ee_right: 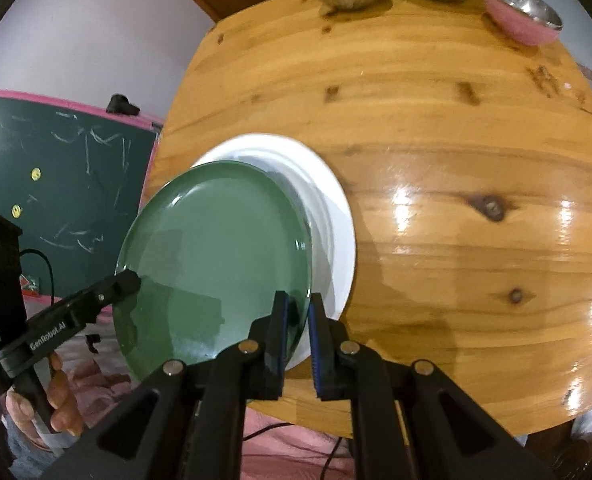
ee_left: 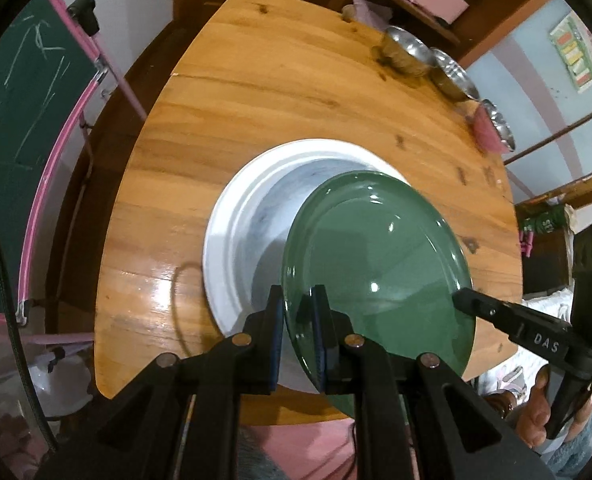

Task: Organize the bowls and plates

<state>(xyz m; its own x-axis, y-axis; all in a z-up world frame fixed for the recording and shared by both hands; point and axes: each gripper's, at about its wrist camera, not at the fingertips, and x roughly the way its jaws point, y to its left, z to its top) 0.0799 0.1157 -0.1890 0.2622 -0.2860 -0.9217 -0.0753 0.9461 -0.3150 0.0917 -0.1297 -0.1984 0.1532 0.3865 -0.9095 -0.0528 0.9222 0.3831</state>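
On right tongs (ee_left: 461, 300) "DAS", left tongs (ee_right: 130, 280) "GenRobot.AI", gripping green plate (ee_left: 375, 248)

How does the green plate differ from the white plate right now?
The green plate is plain dark green; the white plate is white with faint grey marbling. The green plate is clamped at its rim by the left gripper and right gripper and tilted; the white plate lies flat on the table. The white plate looks wider. Both are round, glossy and empty.
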